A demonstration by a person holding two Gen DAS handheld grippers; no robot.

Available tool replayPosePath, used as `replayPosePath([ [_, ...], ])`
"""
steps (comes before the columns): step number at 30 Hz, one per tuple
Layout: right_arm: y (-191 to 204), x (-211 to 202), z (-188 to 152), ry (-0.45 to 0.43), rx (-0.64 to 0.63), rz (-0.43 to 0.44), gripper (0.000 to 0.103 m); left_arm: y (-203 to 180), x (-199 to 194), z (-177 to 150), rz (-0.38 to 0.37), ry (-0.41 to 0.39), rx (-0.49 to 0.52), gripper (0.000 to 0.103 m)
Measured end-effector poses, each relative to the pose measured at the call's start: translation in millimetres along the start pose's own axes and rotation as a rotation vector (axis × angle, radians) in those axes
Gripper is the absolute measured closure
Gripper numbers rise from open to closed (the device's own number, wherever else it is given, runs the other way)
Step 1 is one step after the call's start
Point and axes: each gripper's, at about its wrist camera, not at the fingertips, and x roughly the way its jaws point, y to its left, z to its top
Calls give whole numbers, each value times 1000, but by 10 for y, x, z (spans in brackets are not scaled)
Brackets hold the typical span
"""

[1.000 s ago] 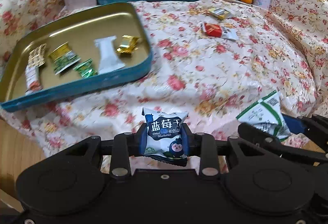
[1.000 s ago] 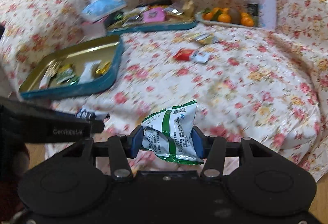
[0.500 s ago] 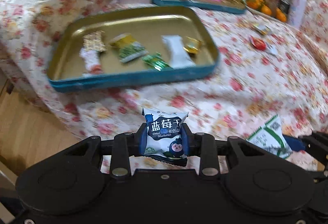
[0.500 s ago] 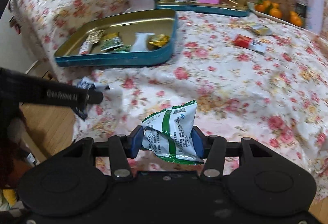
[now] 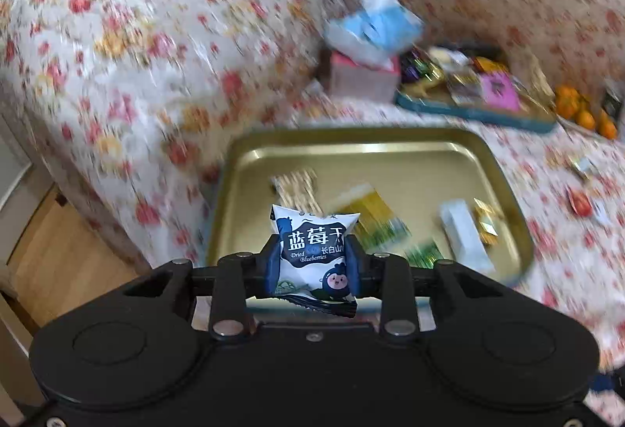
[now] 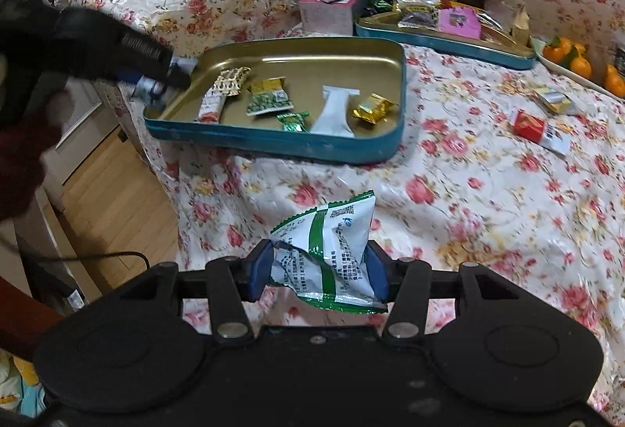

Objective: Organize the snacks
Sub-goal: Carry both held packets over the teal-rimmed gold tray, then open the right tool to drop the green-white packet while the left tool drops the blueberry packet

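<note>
Floral bedspread (image 6: 488, 200); left fingers (image 5: 278, 263) clamp blue-white blueberry packet (image 5: 312, 255), right fingers (image 6: 259, 270) clamp crumpled green-white packet (image 6: 328, 255).

The left gripper (image 5: 313, 259), clamped on the small white-and-navy dried-blueberry packet (image 5: 312, 255), has swung from the open floral cloth to over the near rim of the gold-lined, teal-walled metal tray (image 5: 390, 153). From the right wrist camera it now reaches the tray's left corner, and that tray sits larger and nearer than before.
</note>
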Motion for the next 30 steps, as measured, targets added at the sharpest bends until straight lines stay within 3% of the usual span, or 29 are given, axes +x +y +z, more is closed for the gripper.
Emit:
replayPosePath([
  [4,57,32,67,-8,-10,-2,50,132,224,199,21,-9,-30,62],
  [9,75,56,156,-23,-8,-16,50,240,479,289,20,38,-41,62],
  [16,10,151,341,-36,28,-25,50,162,581,271,-170,105,-30,62],
  [30,-197,410,1094,-155,93,-77,50,10,638,147,-296,180,-12,61],
])
